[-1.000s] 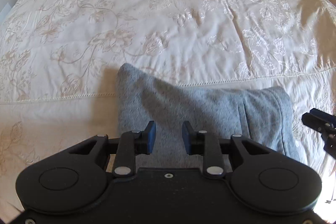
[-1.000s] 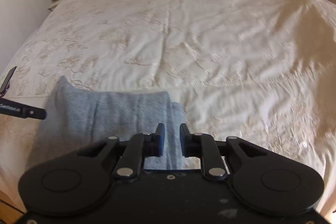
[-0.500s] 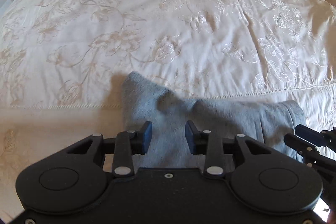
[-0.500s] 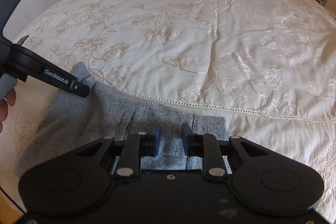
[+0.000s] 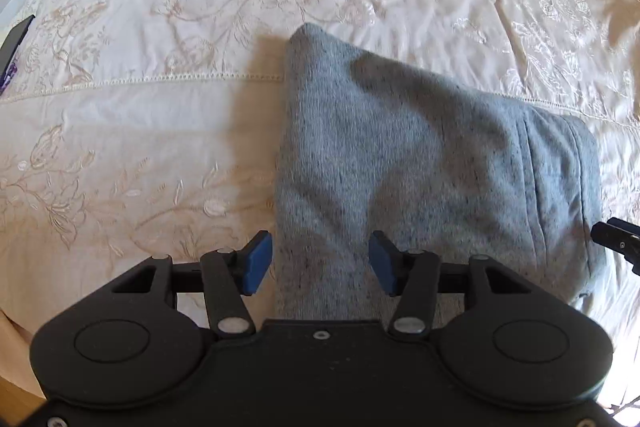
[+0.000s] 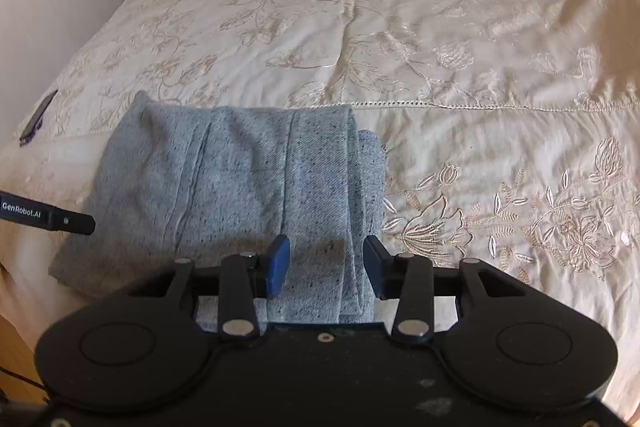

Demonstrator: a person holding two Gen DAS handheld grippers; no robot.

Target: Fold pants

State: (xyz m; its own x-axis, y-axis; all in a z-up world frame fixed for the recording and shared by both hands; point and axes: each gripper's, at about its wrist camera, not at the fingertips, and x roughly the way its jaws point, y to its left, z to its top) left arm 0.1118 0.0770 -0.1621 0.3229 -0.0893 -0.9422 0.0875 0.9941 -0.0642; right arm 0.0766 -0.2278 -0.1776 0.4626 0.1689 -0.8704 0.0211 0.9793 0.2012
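While folded grey pants (image 6: 240,179) lay on embroidered bedspread (image 6: 440,27) near its front edge, left gripper (image 5: 320,263) and right gripper (image 6: 324,263) jaws were opening, pads clear of cloth, nothing grasped.

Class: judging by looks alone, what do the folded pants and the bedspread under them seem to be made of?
Pants: probably soft knit or jersey cotton, matte, heathered grey with dark flecks and fine ribbing. Bedspread: likely a smooth woven cotton or satin blend, cream, slightly glossy, with raised floral embroidery and an openwork seam.
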